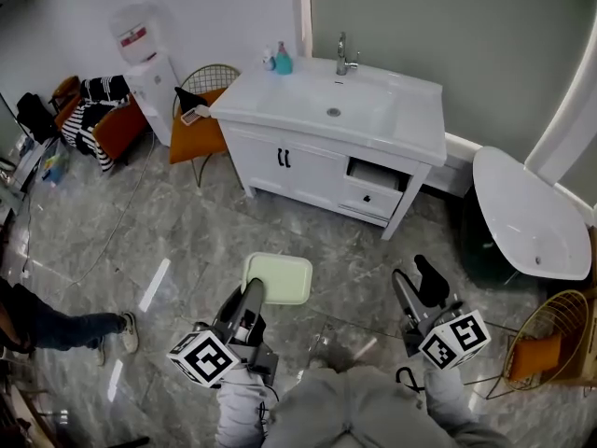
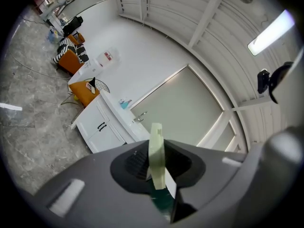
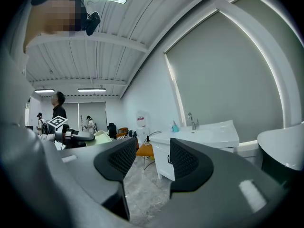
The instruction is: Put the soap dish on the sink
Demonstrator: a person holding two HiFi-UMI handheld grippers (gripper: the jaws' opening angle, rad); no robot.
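A pale green soap dish [image 1: 279,277] hangs flat above the grey marble floor, and my left gripper [image 1: 253,294] is shut on its near edge. In the left gripper view the soap dish [image 2: 156,152] stands edge-on, pinched between the two dark pads of the left gripper [image 2: 159,164]. The white sink [image 1: 333,110] with its chrome faucet [image 1: 344,56] tops a vanity cabinet across the floor ahead. My right gripper [image 1: 416,289] is open with nothing in it, low at the right. Past the right gripper [image 3: 153,158], its own view reaches the sink [image 3: 209,134] in the distance.
A teal bottle [image 1: 283,60] stands at the sink's back left corner. One vanity drawer [image 1: 377,178] is pulled out. An orange chair [image 1: 200,130] and a water dispenser [image 1: 149,71] are left of the vanity. A white bathtub [image 1: 528,215] and a wire basket [image 1: 546,345] are on the right.
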